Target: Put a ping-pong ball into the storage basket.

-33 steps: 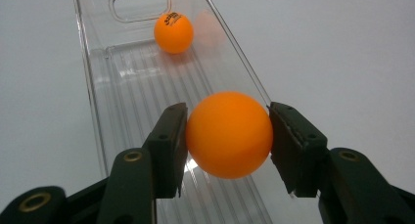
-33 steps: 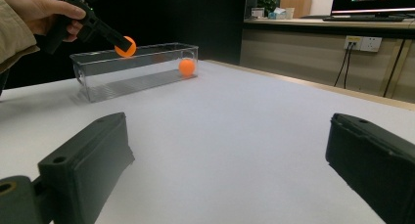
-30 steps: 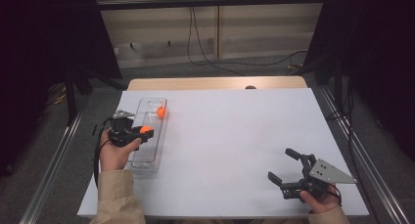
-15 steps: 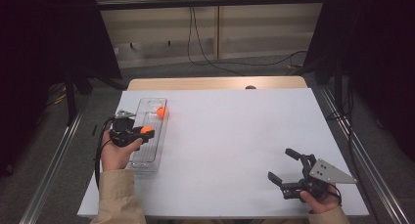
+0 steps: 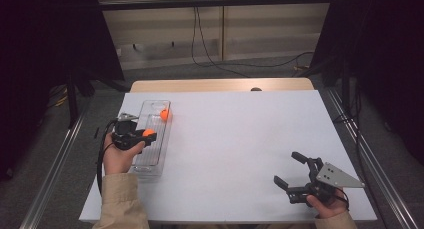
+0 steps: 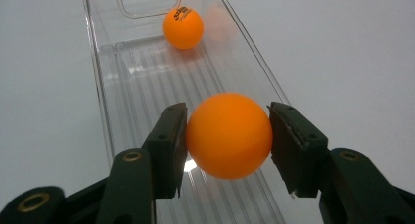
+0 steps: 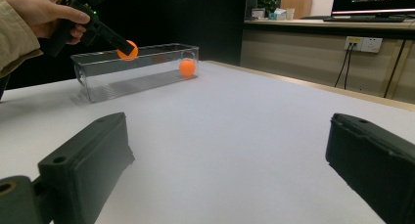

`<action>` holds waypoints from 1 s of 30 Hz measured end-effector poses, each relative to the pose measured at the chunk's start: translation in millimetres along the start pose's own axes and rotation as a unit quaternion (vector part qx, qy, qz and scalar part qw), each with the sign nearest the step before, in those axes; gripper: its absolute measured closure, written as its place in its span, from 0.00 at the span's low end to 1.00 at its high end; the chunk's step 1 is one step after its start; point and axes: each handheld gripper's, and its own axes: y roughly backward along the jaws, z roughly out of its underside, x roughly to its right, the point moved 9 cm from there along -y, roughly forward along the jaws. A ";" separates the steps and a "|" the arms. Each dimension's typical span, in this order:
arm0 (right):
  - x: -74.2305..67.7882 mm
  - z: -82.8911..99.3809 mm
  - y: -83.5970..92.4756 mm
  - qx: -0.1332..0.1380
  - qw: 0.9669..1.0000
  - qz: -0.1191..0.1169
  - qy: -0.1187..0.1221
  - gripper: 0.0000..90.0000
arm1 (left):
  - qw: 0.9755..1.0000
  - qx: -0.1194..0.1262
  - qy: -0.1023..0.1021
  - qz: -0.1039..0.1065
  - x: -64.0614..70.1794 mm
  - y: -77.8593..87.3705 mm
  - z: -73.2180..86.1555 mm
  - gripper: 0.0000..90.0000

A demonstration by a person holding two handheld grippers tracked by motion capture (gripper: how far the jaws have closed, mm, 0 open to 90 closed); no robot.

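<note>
From above, the left gripper (image 5: 145, 135) is parked over a long clear plastic tray (image 5: 141, 166) sitting on the left side of the white table (image 5: 235, 139), and it's got an orange ball (image 5: 148, 133) pinched in its tips, right above the middle of the tray. A second orange ball (image 5: 164, 114) already sits inside at the far end. The right gripper (image 5: 289, 169) is way over at the near right corner, jaws spread wide with nothing between them, just resting there. From the left gripper's own camera it's really clear: both black pads are pressed against the sides of the ball (image 6: 229, 135), which hangs over the ribbed floor of the tray (image 6: 142, 77), and the other ball (image 6: 183, 28) lies further down near the handle cut-out. The right gripper's camera looks across the table at the whole thing from the side: the held ball (image 7: 127, 50) sits up around rim level of the tray (image 7: 98, 79), not down inside yet, while the other ball (image 7: 187, 67) rests on the bottom. So my read is it's about halfway: one ball is in, the second is hovering over the tray and just needs lowering and letting go. I can't see any more balls on the table.
</note>
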 end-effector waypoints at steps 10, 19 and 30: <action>-0.1 0.0 0.0 0.000 1.000 0.000 0.000 0.02 | 1.000 -0.002 0.008 -0.003 -3.9 -3.0 3.4 0.56; 0.0 0.0 0.1 0.000 1.000 0.000 0.000 0.02 | 1.000 -0.003 0.004 -0.005 -3.2 -4.9 3.5 0.55; 0.0 0.0 -0.2 0.000 1.000 0.000 0.000 0.02 | 1.000 0.003 0.010 -0.006 -2.6 -3.9 1.9 0.46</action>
